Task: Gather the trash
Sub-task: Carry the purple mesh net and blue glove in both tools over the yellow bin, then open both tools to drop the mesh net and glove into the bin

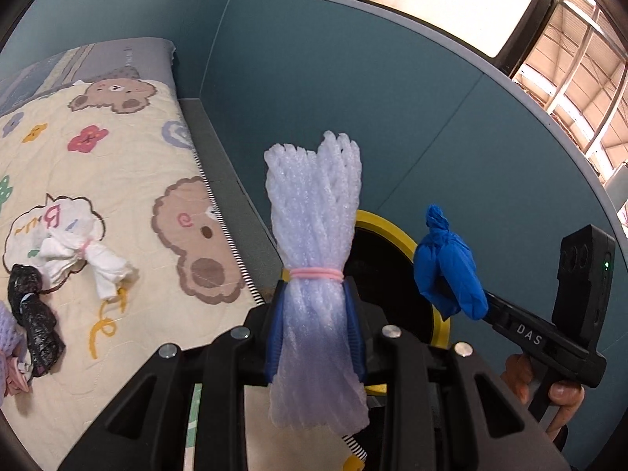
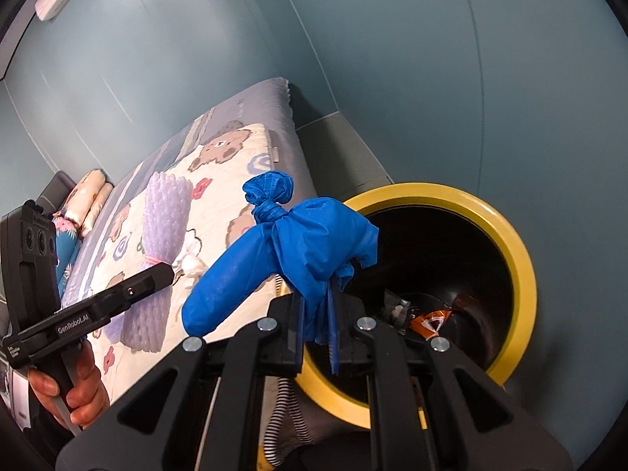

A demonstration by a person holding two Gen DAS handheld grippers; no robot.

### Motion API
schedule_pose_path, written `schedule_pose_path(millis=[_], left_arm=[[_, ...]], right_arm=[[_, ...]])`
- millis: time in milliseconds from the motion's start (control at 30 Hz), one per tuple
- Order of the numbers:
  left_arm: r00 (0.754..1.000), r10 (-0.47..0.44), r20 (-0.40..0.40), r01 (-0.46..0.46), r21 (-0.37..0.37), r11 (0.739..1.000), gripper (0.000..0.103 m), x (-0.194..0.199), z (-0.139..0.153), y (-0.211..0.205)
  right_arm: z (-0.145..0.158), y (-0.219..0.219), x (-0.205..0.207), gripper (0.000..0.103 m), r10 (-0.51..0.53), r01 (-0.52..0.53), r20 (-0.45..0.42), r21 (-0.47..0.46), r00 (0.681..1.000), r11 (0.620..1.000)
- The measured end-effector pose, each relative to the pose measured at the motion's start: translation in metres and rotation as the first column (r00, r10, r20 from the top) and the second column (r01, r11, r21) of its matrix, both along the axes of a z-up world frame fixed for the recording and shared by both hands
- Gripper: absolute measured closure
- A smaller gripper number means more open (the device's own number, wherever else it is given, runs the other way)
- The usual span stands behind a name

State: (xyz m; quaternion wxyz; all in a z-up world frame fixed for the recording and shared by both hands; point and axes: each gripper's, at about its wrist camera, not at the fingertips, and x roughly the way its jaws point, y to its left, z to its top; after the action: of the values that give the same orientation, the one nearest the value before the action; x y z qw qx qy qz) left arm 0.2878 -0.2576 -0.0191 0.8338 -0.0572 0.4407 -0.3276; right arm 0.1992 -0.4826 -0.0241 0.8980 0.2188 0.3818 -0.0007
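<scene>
Nearest, the left gripper (image 1: 316, 337) clamped a light, squashy foam-net bundle (image 1: 314, 212) just below its pink band, the right gripper (image 2: 318, 329) pinched a limp knotted blue glove (image 2: 298, 251) by its cuff, and beyond waited the yellow-rimmed bin (image 2: 522, 267).

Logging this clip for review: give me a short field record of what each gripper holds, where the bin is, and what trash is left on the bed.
left gripper: shut on foam net bundle, tied with a pink band
right gripper: shut on knotted blue bag
bin: yellow rim, dark inside, beside the bed, some trash already inside
bed quilt: white tied wad and black bag still lying there
</scene>
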Motion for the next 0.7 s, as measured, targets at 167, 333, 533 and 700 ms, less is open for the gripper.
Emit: schedule_pose_path(millis=[167,333,533,700], left_arm=[[1.0,-0.026,0.001,0.026,0.02,0.999,0.077,0.004,-0.007,-0.023],[0.999,-0.043,0.001,0.043,0.038,0.998,0.077,0.007,-0.014,-0.044],[0.997,-0.072,-0.02,0.072,0.031,0.997,0.077,0.009,-0.023,-0.07],[0.994,-0.093,-0.051,0.095,0.03,0.995,0.076,0.014,-0.034,-0.088]], right_arm=[[-0.005,-0.012,0.0,0.094,-0.031,0.031,-0.003,0.015,1.0,0.999],[-0.013,-0.019,0.001,0.094,-0.052,0.052,-0.013,0.022,0.999,0.998],[-0.023,-0.031,0.006,0.093,-0.066,0.068,-0.033,0.063,0.997,0.996],[-0.028,-0.044,0.007,0.093,-0.086,0.088,-0.036,0.08,0.996,0.993]])
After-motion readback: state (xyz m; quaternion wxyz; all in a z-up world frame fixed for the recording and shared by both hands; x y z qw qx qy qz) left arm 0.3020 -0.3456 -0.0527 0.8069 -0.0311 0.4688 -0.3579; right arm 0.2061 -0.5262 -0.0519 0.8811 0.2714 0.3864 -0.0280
